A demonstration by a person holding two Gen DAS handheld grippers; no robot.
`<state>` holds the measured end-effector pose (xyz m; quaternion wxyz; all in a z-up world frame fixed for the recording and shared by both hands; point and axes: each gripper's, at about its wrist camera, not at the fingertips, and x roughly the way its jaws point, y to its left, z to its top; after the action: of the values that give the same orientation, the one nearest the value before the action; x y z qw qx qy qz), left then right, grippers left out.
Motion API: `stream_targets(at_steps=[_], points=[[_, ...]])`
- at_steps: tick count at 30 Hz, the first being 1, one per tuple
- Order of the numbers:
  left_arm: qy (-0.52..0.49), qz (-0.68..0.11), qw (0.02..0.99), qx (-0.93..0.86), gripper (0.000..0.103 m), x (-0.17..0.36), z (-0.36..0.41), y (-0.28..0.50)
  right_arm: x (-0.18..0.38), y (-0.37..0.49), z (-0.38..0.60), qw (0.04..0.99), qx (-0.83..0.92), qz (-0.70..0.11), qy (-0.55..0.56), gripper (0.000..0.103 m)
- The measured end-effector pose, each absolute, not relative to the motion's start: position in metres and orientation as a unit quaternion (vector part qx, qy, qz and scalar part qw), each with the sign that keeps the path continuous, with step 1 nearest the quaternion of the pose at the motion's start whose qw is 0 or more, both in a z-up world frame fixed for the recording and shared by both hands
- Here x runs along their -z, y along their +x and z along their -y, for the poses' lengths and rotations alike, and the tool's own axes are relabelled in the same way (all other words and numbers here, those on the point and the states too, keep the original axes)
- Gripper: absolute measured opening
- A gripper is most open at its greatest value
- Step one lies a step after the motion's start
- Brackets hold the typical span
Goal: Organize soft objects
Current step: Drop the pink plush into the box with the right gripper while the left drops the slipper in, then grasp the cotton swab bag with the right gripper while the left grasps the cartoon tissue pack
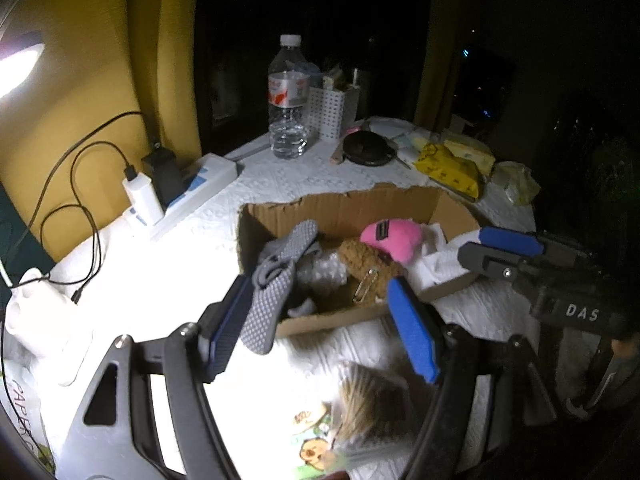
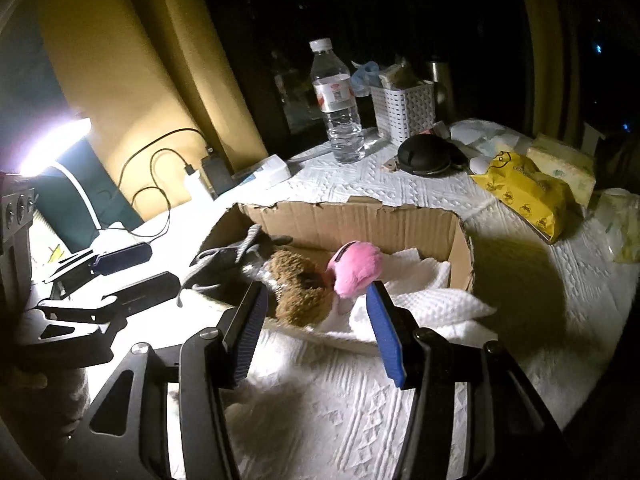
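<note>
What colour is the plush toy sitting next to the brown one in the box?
Pink, with a small dark tag; clearest in the right wrist view.

We see a table (image 2: 400,196) under a white embossed cloth. Directly on it sit a torn cardboard box (image 2: 360,216), a water bottle (image 2: 336,100), a white perforated basket (image 2: 404,110), a round black case (image 2: 426,155), a yellow packet (image 2: 528,194) — and, at the left edge, a white power strip (image 1: 192,192) with chargers plugged in.
</note>
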<state>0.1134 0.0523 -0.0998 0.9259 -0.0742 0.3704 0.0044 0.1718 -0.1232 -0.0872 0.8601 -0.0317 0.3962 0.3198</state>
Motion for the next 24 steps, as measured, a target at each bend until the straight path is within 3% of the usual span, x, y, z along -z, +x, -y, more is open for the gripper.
stream_targets(at_steps=[24], points=[[-0.117,-0.387,0.913,-0.057,0.072,0.13,-0.091,0.047,0.113,0.116,0.088,0.829,-0.35,-0.432,-0.063,0.064]])
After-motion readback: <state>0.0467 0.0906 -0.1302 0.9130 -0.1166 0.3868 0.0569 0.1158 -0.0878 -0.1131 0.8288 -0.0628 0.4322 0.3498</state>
